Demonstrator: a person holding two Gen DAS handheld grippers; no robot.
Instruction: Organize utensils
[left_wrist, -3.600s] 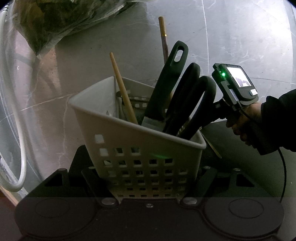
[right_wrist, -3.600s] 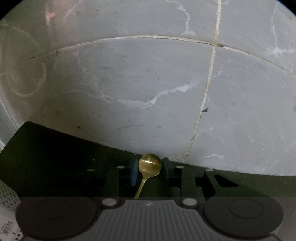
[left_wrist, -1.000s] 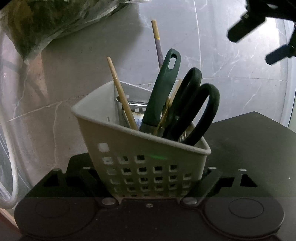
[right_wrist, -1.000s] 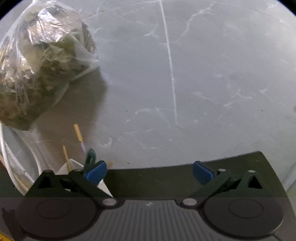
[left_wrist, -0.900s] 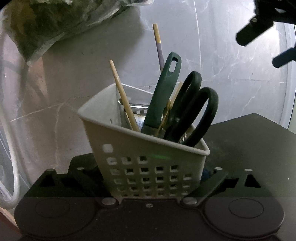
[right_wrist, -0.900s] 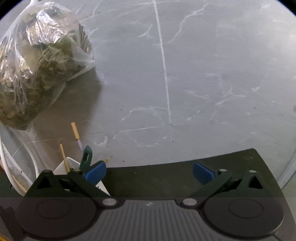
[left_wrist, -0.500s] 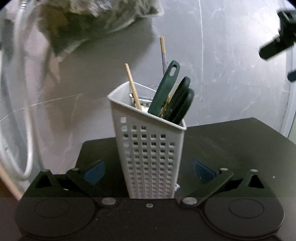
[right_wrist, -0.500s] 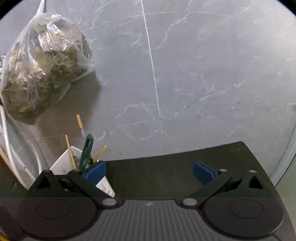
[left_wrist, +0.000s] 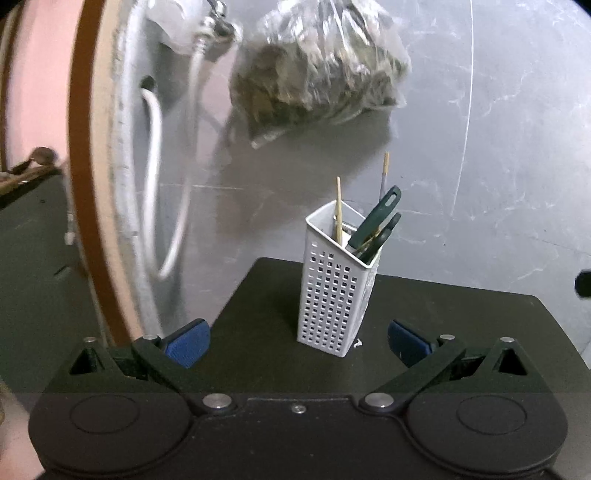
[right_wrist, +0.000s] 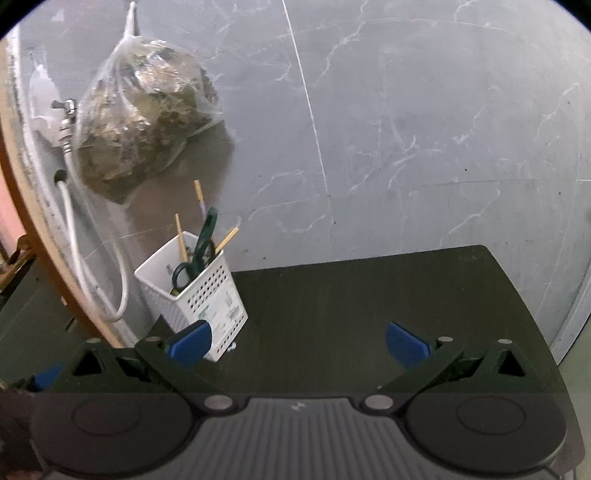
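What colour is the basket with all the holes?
White. The basket shows best in the left wrist view.

A grey marble-tiled wall (right_wrist: 424, 122) with pale veins fills the upper right, a black worktop (right_wrist: 351, 306) lies along the bottom, and a clear bag (left_wrist: 317, 66) hangs beside white hoses (left_wrist: 153, 147) at upper left.

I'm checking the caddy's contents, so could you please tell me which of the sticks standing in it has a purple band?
The tallest chopstick, at the back of the white caddy; the other sticks are plain wood.
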